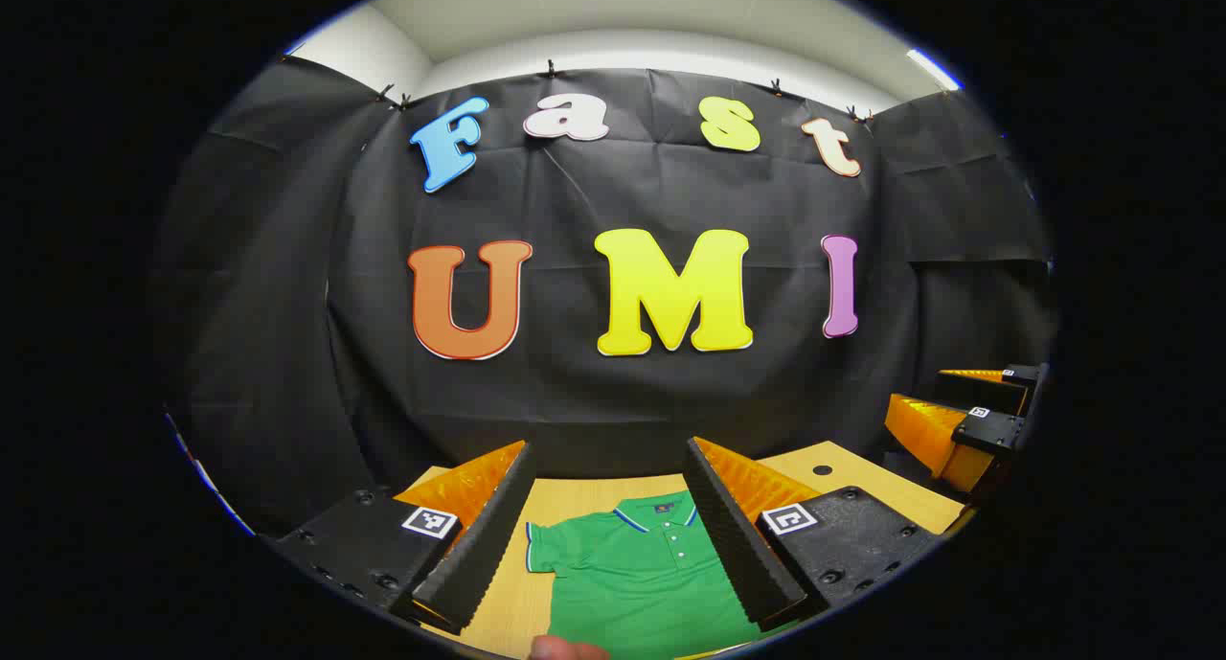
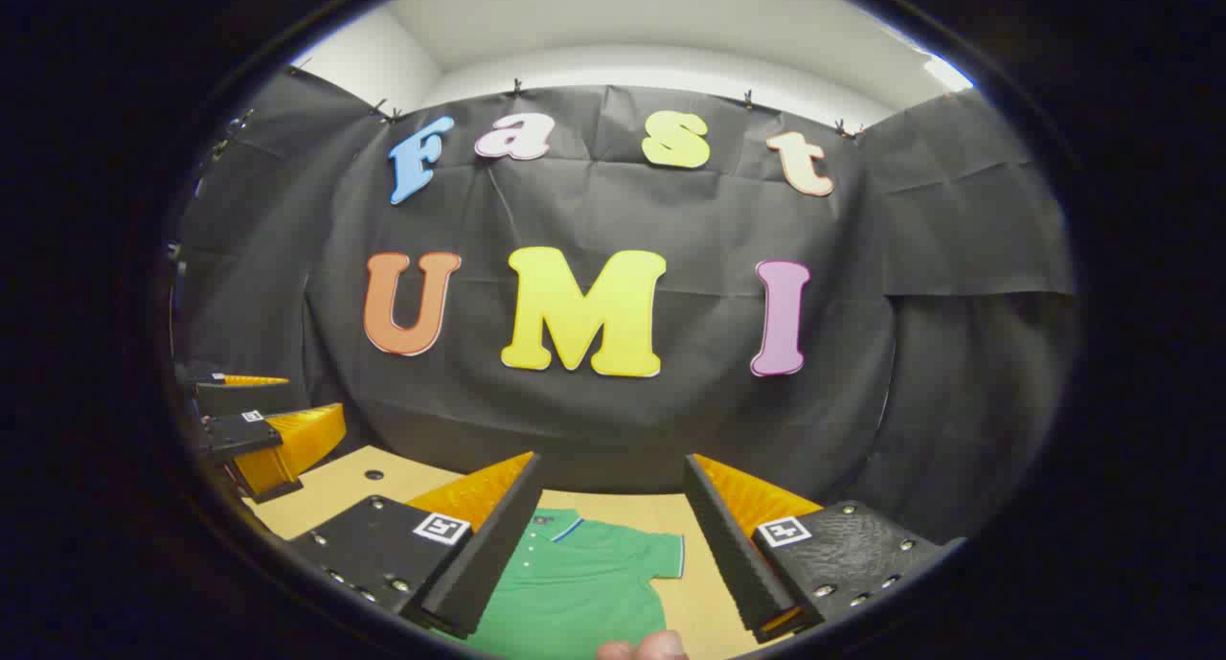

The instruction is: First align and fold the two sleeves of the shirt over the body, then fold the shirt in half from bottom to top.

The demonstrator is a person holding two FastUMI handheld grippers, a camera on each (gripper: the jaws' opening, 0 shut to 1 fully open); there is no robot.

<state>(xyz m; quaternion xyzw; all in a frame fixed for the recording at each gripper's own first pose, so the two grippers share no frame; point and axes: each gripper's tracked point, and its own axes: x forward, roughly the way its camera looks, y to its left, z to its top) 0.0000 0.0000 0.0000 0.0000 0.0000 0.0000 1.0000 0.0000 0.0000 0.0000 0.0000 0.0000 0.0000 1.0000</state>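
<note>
Left gripper: held level above the table, pointing at the wall, fingers spread wide, nothing between them. Right gripper: same pose, fingers apart, empty. Each gripper appears at the edge of the other's view. Green shirt lies flat on the wooden table below both, collar toward the wall, sleeves spread out.
</note>
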